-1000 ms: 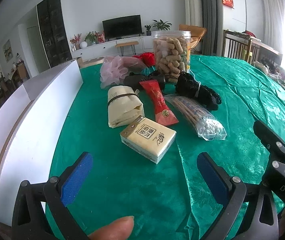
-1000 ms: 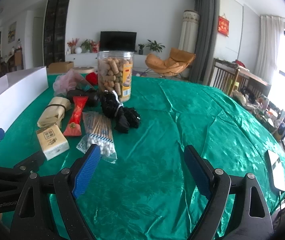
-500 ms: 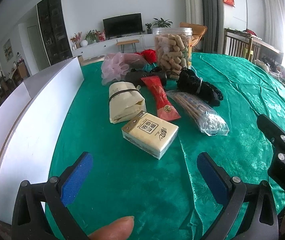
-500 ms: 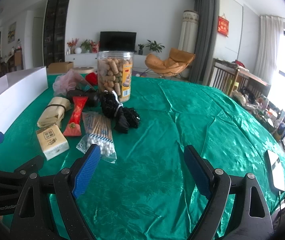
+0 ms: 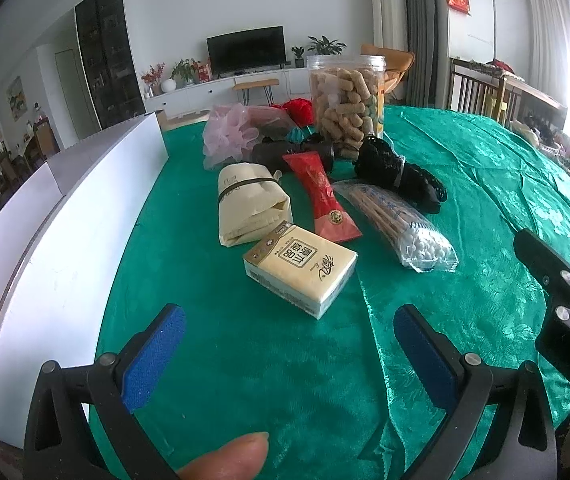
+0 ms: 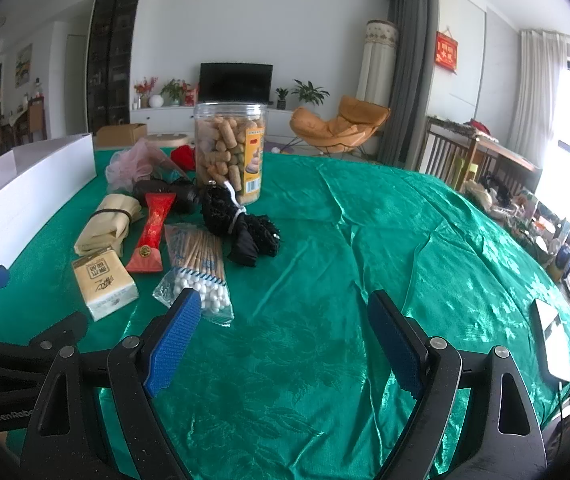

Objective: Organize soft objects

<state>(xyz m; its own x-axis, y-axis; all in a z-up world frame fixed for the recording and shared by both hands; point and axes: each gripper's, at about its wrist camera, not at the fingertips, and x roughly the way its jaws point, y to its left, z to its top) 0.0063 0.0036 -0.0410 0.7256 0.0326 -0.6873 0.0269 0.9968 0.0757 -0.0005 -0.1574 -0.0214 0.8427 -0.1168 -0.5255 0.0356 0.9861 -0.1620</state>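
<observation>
Just beyond the left gripper (image 5: 285,340), blue pads spread wide and grasping nothing: a yellow tissue pack (image 5: 300,266) lying flat on the green satin tablecloth (image 5: 245,380), near but not touching either pad. Farther back, a cluster of goods: a folded beige cloth bundle (image 5: 249,204) banded with a dark strap, a red sachet (image 5: 321,200), a clear bag of cotton swabs (image 5: 397,224) to the right, a black mesh bundle (image 5: 397,172), a pink bath pouf (image 5: 229,136) and a tall clear jar of snacks (image 5: 347,104) at the far end. Along the left edge, a long white box (image 5: 45,248). Lower right, the right gripper (image 6: 281,344), likewise released and empty, hovering over bare cloth with the swab bag just past its left pad. A fingertip (image 5: 225,458) at the bottom edge of the left view. Behind the table, a living room: black television (image 6: 236,82), potted plants, an orange lounge chair (image 6: 337,128), grey curtains and a bright window at right.
</observation>
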